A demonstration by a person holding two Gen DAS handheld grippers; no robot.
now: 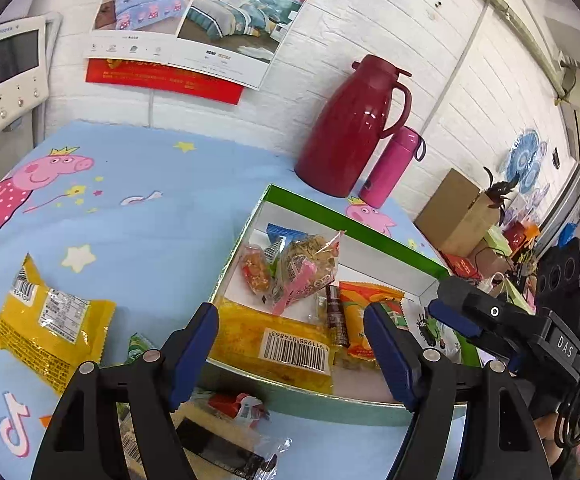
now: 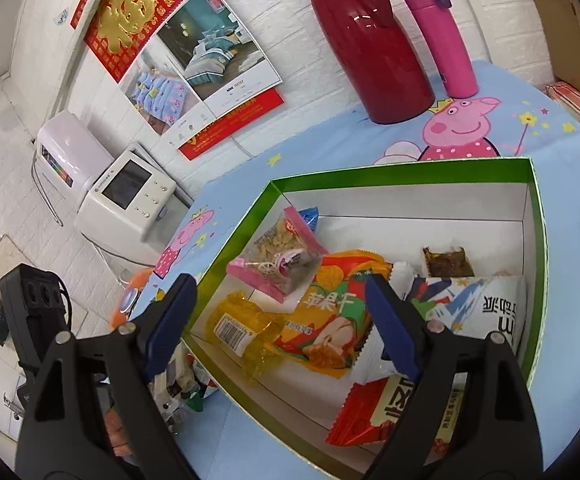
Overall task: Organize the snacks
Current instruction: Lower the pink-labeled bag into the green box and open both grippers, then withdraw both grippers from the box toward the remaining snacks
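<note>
Two grippers: we saw the left gripper (image 1: 292, 354) and the right gripper (image 2: 280, 326), each with its fingers spread apart and nothing between them.
Box count: one green-rimmed box (image 2: 534, 216), white inside, lay open on the blue cartoon tablecloth (image 1: 138, 216).
Box position: both grippers hovered over its near edge; the right gripper (image 1: 466, 312) also showed at the box's right side in the left wrist view.
Snacks in the box: we counted about eight packets, heaped toward the near-left corner; some were partly hidden, so we could not fix the number.
Yellow packet in the box: one yellow packet (image 2: 246, 330) lay flat, barcode up, long axis running along the box's near wall.
Orange packet: one orange packet (image 2: 330, 316) lay just beside it, its long axis pointing from the near wall toward the back.
Pink-edged clear bag: one pink-edged clear bag (image 2: 280, 258) rested tilted on top of the others.
Snacks outside: one yellow packet on the cloth (image 1: 50, 320) lay left of the box, label side up, long axis diagonal; a few more small wrappers sat near the box's front corner.
Bottles: one dark red jug (image 1: 354, 128) and one pink flask (image 1: 390, 168) stood upright, just beside each other, behind the box.
</note>
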